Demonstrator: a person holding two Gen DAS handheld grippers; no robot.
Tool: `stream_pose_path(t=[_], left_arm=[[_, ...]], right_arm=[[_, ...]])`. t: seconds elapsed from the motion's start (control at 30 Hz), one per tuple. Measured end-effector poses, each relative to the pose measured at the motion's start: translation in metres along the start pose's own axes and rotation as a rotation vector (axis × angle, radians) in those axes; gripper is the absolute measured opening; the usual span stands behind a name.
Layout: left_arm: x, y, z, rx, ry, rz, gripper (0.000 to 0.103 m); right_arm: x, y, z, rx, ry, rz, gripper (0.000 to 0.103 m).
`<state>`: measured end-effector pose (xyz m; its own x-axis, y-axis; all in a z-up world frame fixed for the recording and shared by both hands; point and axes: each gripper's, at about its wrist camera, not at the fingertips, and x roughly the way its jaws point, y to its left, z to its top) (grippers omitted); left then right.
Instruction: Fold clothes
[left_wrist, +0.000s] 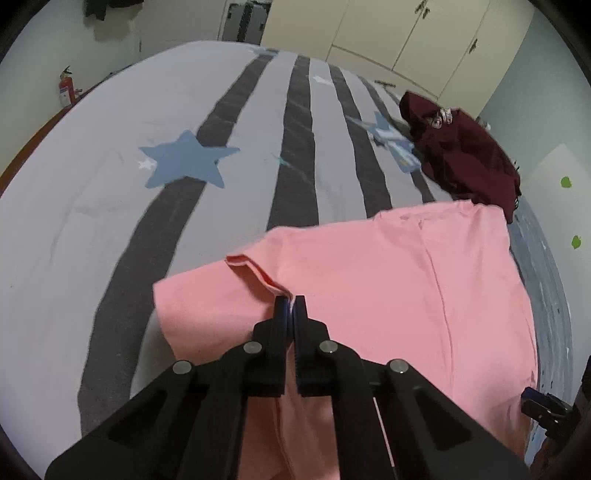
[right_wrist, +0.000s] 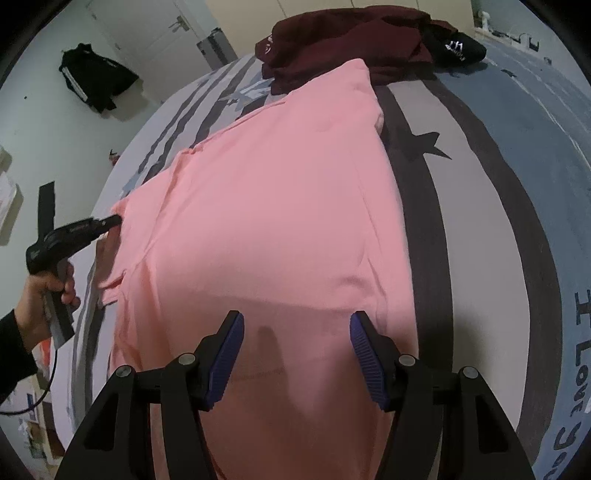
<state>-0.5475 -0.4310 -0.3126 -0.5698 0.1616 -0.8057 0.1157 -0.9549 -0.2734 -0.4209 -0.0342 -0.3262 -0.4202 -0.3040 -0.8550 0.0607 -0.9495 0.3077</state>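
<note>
A pink garment (left_wrist: 388, 280) lies spread on the striped bed cover (left_wrist: 110, 206). My left gripper (left_wrist: 291, 301) is shut on a folded hem at the garment's left edge, and pink cloth shows between the closed fingers. In the right wrist view the same gripper (right_wrist: 112, 220) meets the garment's left edge, held by a hand (right_wrist: 40, 295) in a black sleeve. My right gripper (right_wrist: 295, 318) stands open just over the near part of the pink garment (right_wrist: 280, 192). Its blue pads (right_wrist: 231, 354) are wide apart and press on nothing.
A dark maroon garment (right_wrist: 343, 40) lies bunched at the bed's far end, with a black printed garment (right_wrist: 458, 46) beside it. Wardrobe doors (left_wrist: 399, 33) stand behind the bed. A fire extinguisher (left_wrist: 65, 88) and a black bag (right_wrist: 96, 79) are by the wall.
</note>
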Motion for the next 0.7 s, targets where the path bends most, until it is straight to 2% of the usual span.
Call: stream_pose_path(t=[0.1,0.27,0.4,0.53,0.63,0.7], left_arm=[[-0.015,0.01,0.0,-0.031,-0.033,0.003,0.001],[-0.032,0.017,-0.004,-0.007,-0.04,-0.002,0.001],[-0.045,0.03,-0.004,-0.037,-0.059,0.003,0.001],[-0.038,0.043,-0.01,-0.03,-0.024,0.033,0.001],[-0.023,0.042,-0.017,0.022,0.031,0.088,0.004],[-0.025,0.045,-0.018,0.001,0.025,0.099,0.011]], right_arm=[[0.002,0.002,0.002,0.017,-0.015,-0.015,0.056],[0.006,0.007,0.004,0.025,-0.016,-0.019,0.056],[0.008,0.013,0.006,0.014,-0.012,-0.016,0.056],[0.01,0.017,0.007,0.001,-0.01,-0.022,0.056],[0.011,0.021,0.006,-0.006,-0.011,-0.03,0.056],[0.014,0.022,0.005,-0.01,-0.007,-0.037,0.056]])
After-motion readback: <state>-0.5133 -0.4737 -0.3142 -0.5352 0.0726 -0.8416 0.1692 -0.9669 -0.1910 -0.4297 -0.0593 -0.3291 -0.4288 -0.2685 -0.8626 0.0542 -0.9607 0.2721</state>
